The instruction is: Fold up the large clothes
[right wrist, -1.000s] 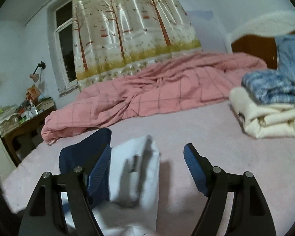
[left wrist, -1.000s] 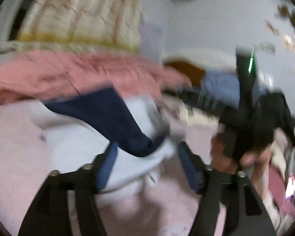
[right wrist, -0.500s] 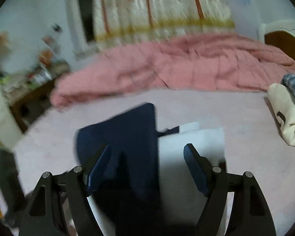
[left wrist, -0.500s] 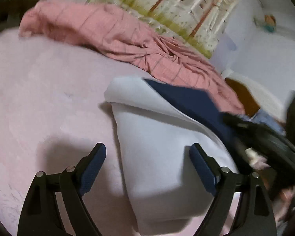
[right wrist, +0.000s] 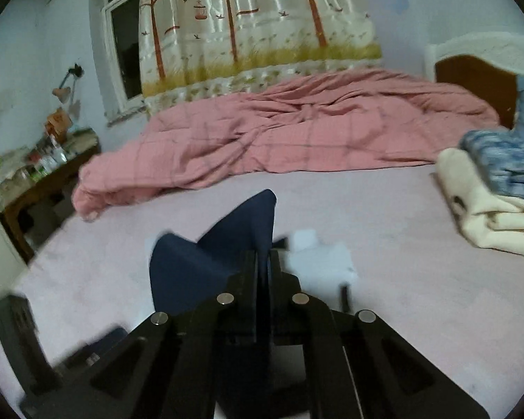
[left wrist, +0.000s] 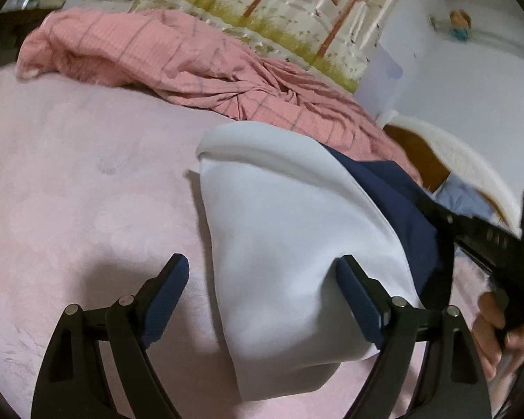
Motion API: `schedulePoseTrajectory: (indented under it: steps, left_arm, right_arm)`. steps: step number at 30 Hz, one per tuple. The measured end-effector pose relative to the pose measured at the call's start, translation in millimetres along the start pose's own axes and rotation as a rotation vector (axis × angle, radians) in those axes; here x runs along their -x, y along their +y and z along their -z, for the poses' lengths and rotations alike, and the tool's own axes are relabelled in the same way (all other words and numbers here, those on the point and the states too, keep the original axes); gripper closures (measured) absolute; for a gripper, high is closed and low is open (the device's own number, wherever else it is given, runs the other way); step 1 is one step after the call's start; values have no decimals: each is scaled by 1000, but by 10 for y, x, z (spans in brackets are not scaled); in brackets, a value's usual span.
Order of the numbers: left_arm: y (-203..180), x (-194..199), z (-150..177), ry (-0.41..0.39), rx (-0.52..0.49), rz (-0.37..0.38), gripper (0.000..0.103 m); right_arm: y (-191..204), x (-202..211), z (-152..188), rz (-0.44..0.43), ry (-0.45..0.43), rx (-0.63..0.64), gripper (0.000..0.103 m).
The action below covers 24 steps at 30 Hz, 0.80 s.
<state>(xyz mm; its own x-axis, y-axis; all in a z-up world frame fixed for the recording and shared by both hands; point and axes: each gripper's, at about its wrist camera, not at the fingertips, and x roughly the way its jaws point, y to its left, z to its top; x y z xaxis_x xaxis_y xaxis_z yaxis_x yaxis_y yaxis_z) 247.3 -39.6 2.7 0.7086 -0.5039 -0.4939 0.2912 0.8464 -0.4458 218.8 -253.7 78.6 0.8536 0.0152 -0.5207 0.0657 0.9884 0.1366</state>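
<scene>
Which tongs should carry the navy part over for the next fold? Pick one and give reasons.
Right. The right tongs are already shut on the navy panel of the garment. The left tongs stand open around the white panel, gripping nothing, so they would probably need to grasp first.

Pale blue walls (right wrist: 42,35), dark window (right wrist: 122,35), tree-print satin curtain (right wrist: 248,24), cluttered wooden side table (right wrist: 49,178), brown wooden headboard (right wrist: 471,83).
</scene>
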Motion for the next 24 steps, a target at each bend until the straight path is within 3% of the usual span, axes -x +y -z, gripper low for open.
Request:
schedulePoseTrajectory:
  steps: [2,5,6,8,10,12,14,16,18,19,20,24]
  left_arm:
    - [-84,-1,14,-13,-51,-46,17]
    - [-106,8,21,-35,-77,-103,17]
    - [-77,13,16,-34,-63,-101,17]
    - [-33,3,14,-21,-46,-59,18]
    - [-88,-39,27,17,-72,3,20]
    - [-165,-80,57,47,-109,27,22]
    - [-178,-134,84,91,-108,64,22]
    - [-137,-138,74,99,-87,73,22]
    - [-126,-137,72,105,-76,82,22]
    - [-139,-131,78,105,-82,77,22]
    - [-162,-126,84,102,-90,74,22]
    - [-175,-125,88,99,-87,85,22]
  right_arm:
    - [-25,-13,166,62,10,23,99]
    - [-201,-95,383,263,4,44,103]
    - [-307,-151,446,293,21,42,103]
    - [-633,-241,584,222,96,-26,103]
    - [-930,-255,608,42,125,-172,103]
    - [-1059,-166,530,-37,81,-236,103]
    - [-1037,-6,424,-64,5,-205,101]
    - [-892,123,273,-100,-34,-113,88]
    - [-729,140,170,-134,-34,-59,60]
    - [-664,147,141,-148,-30,-43,54]
    - [-605,120,94,-163,-15,-31,50]
    - [-438,-271,-40,-190,120,-38,50]
